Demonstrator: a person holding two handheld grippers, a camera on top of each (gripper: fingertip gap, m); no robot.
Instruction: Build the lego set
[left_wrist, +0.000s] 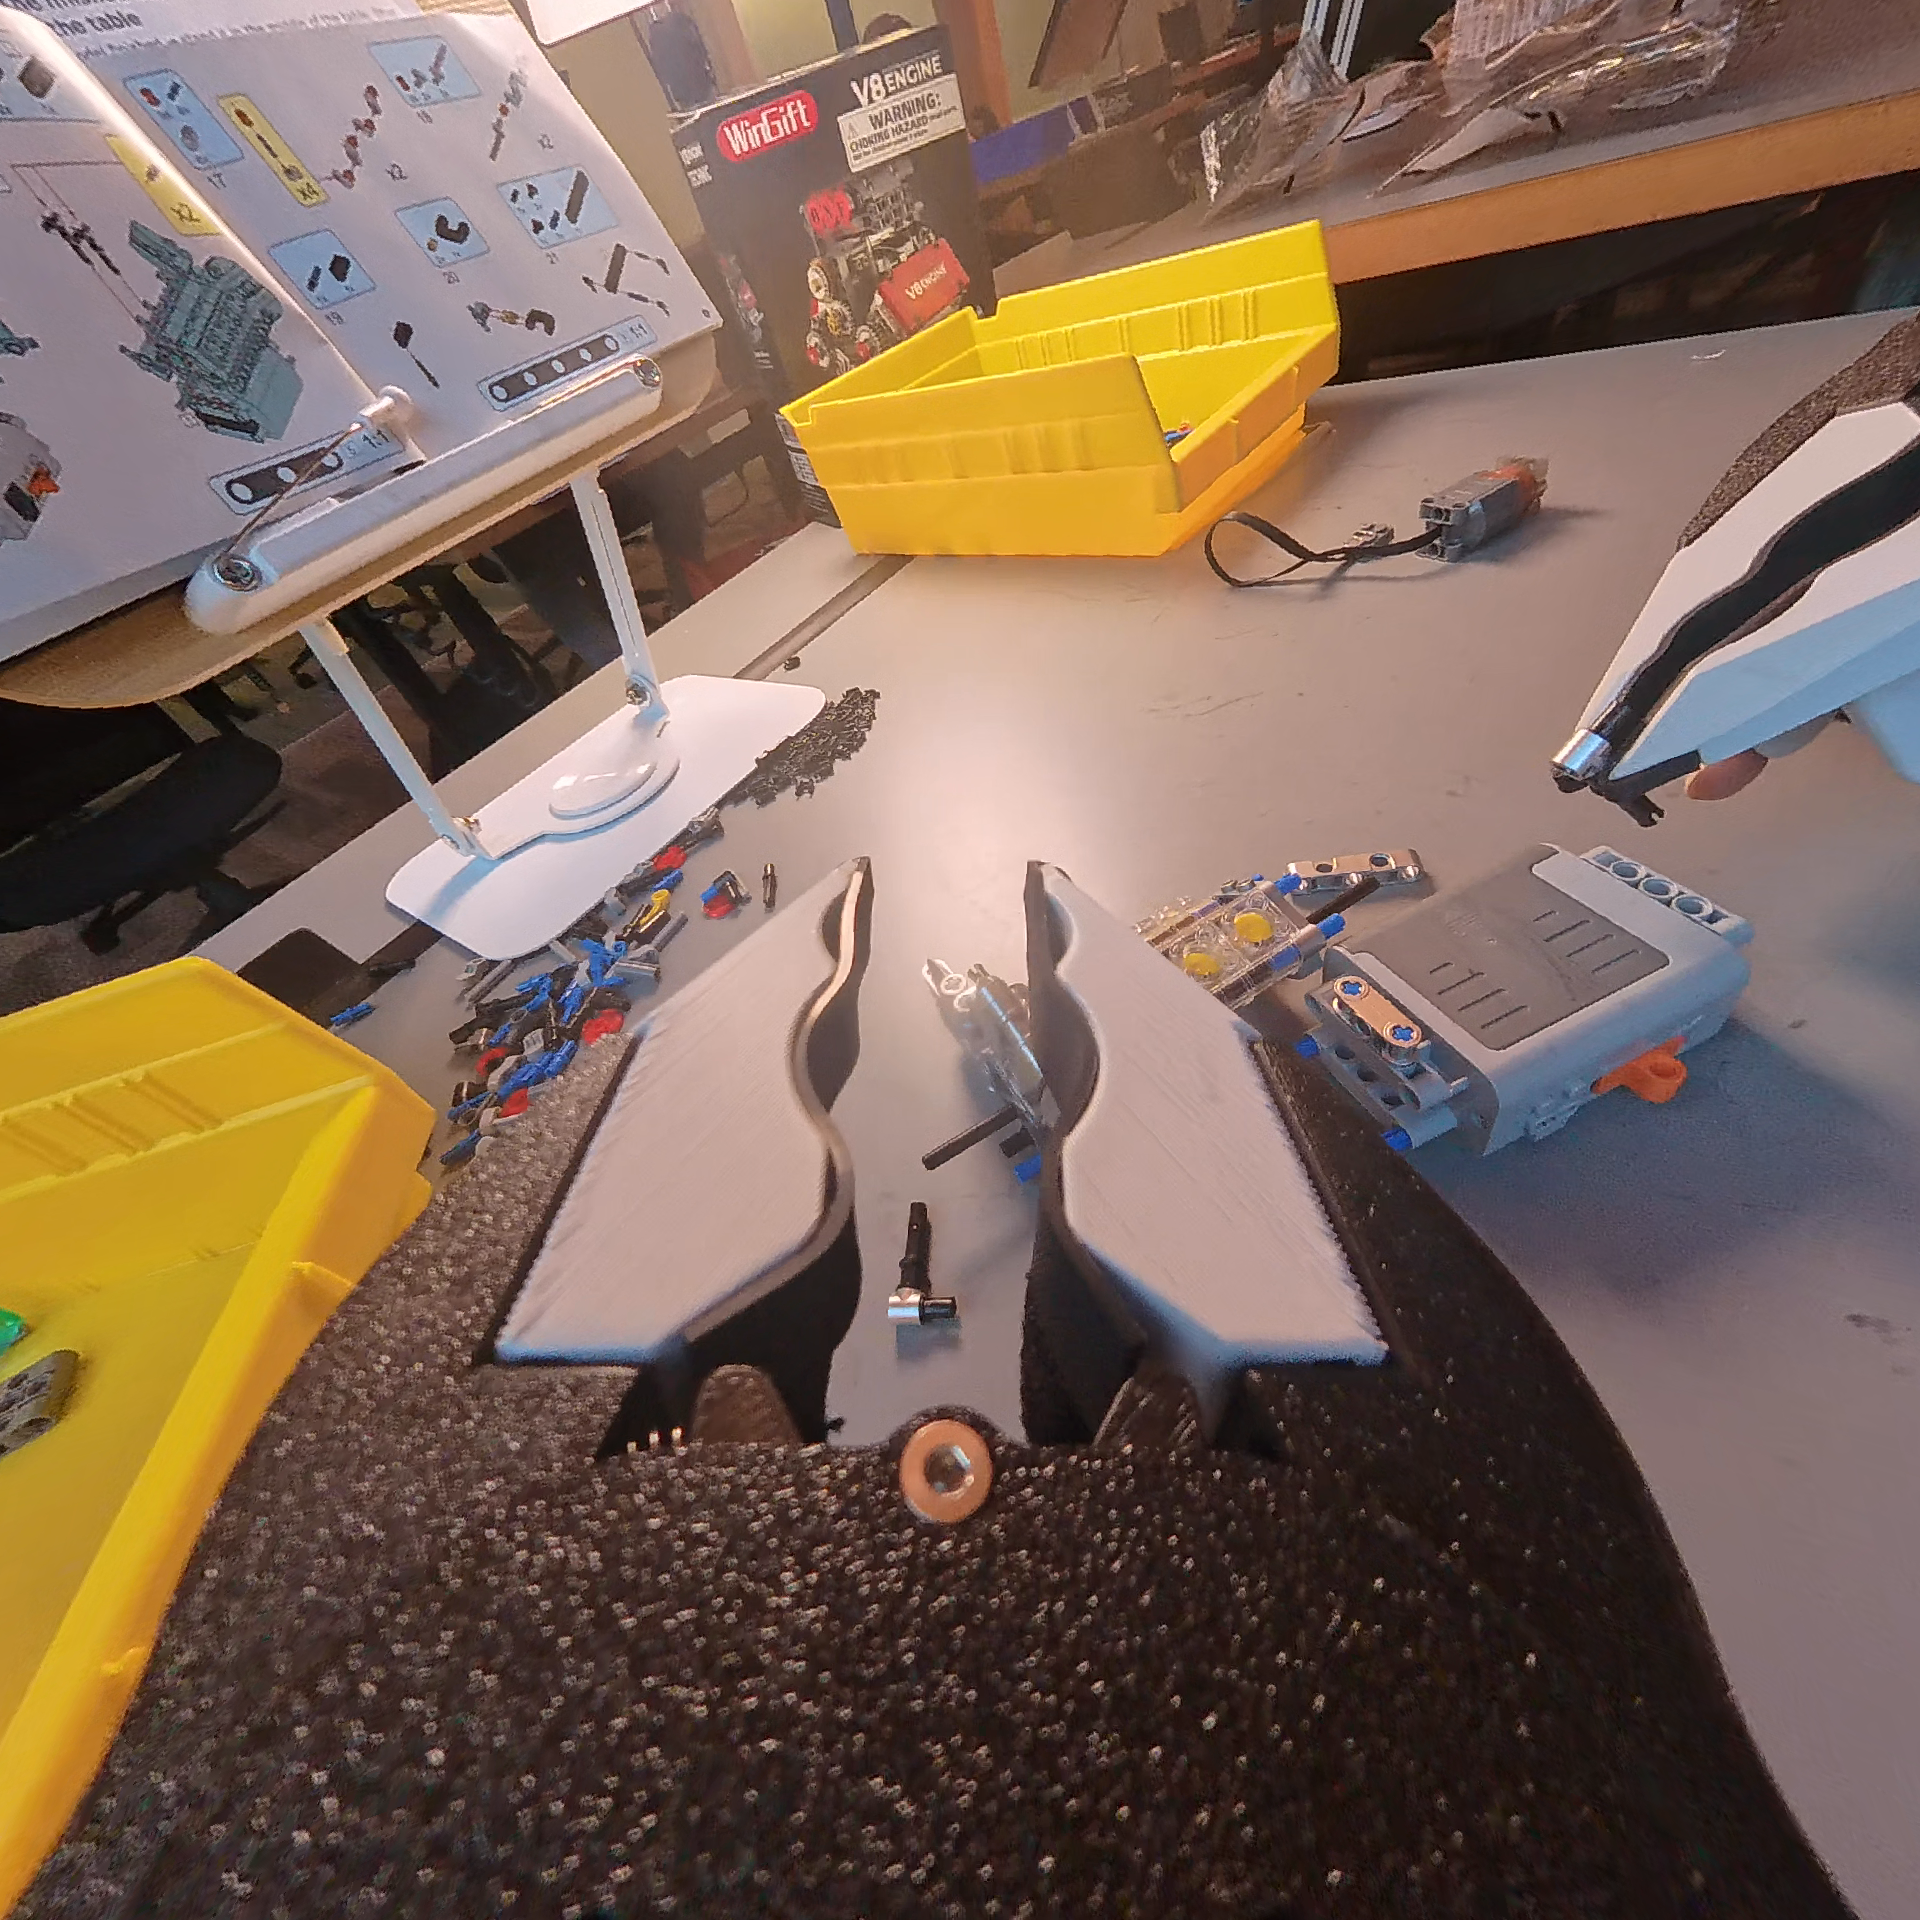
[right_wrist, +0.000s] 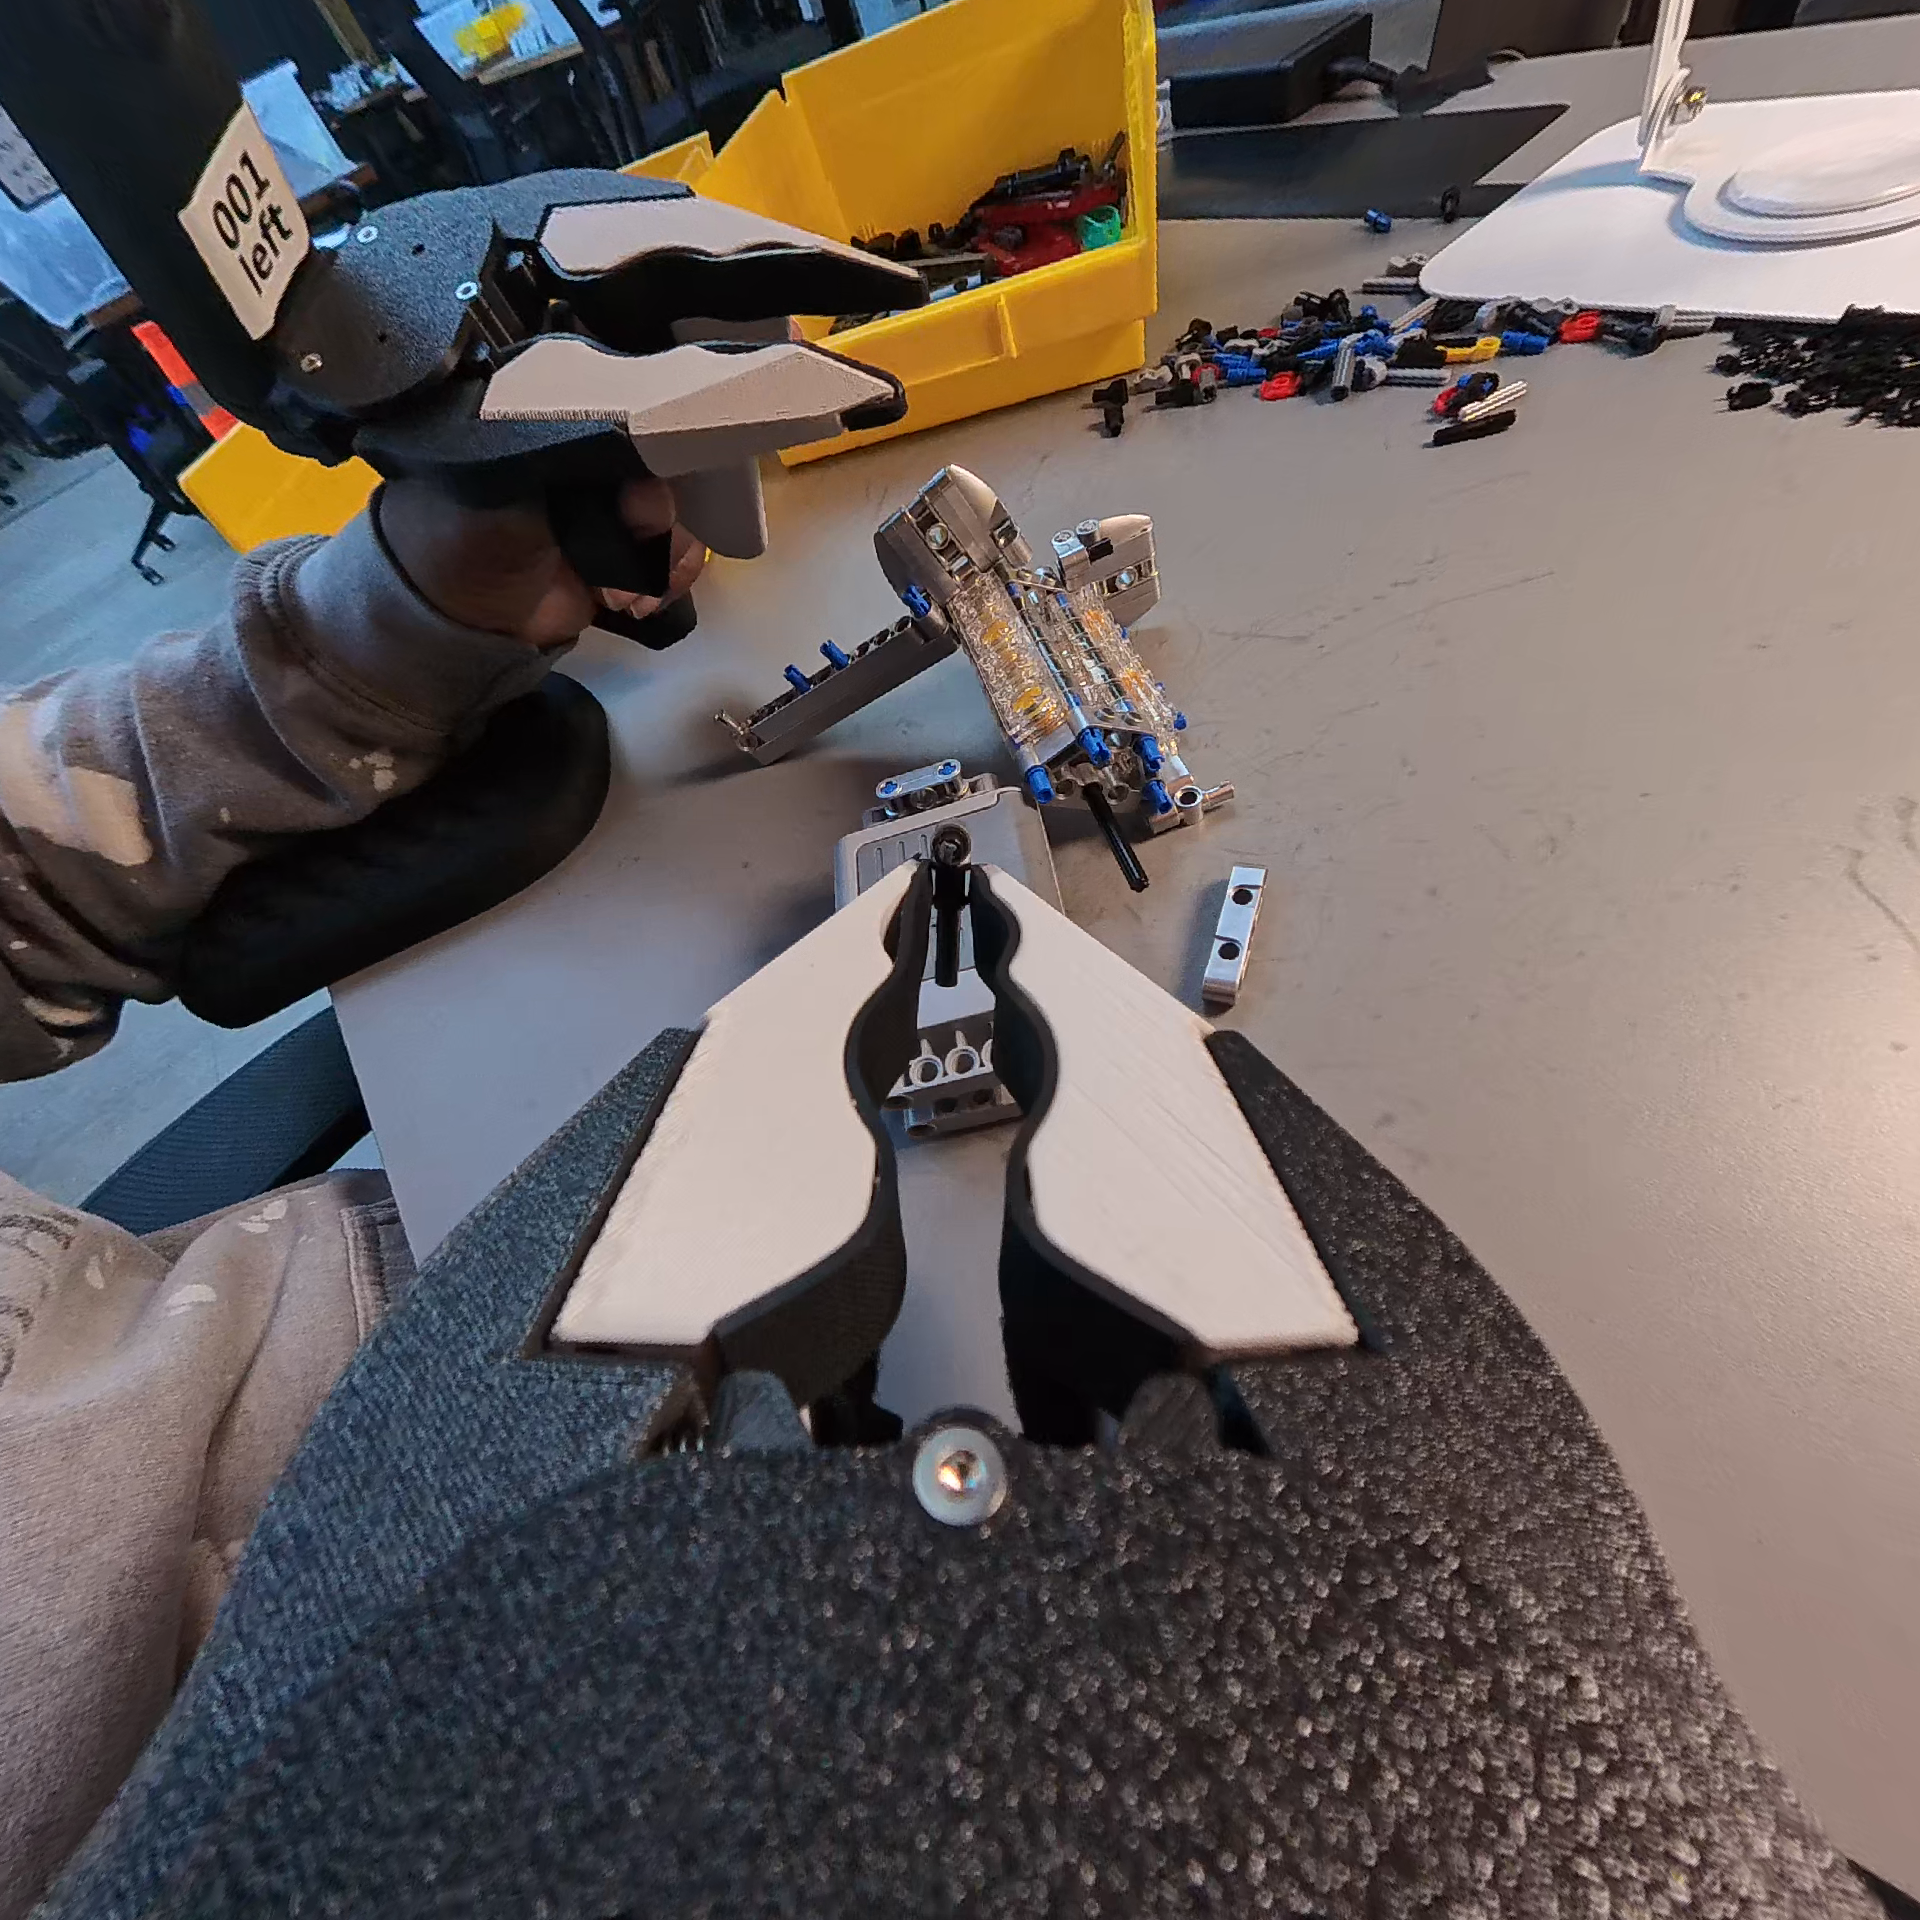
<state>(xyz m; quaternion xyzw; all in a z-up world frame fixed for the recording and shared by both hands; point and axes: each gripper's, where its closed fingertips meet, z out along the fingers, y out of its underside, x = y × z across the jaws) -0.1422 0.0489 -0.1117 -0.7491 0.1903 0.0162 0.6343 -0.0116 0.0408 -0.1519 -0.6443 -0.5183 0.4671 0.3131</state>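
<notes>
My left gripper (left_wrist: 951, 883) is open and empty, hovering low over the grey table (left_wrist: 1143, 675). Between its fingers lie a small black pin with a silver connector (left_wrist: 920, 1283) and a partly built clear-and-grey engine model (left_wrist: 992, 1023), close by the right finger. My right gripper (right_wrist: 951, 864) is shut on a thin black pin (right_wrist: 945, 920) with a small grey connector at its tip. It hovers above a grey battery box (right_wrist: 1013, 831). The right gripper (left_wrist: 1605, 774) also shows at the right of the left wrist view. The left gripper (right_wrist: 883, 343) shows open in the right wrist view.
A yellow bin (left_wrist: 1060, 457) and a motor with cable (left_wrist: 1475, 509) sit farther back. Another yellow bin (left_wrist: 156, 1195) holds parts at left. A white stand (left_wrist: 603, 821) carries an instruction booklet (left_wrist: 312, 239). Loose small parts (left_wrist: 561, 1008) lie by its base. A grey beam (right_wrist: 1234, 935) lies beside the model. The grippers' ends are close to 15 cm from one another.
</notes>
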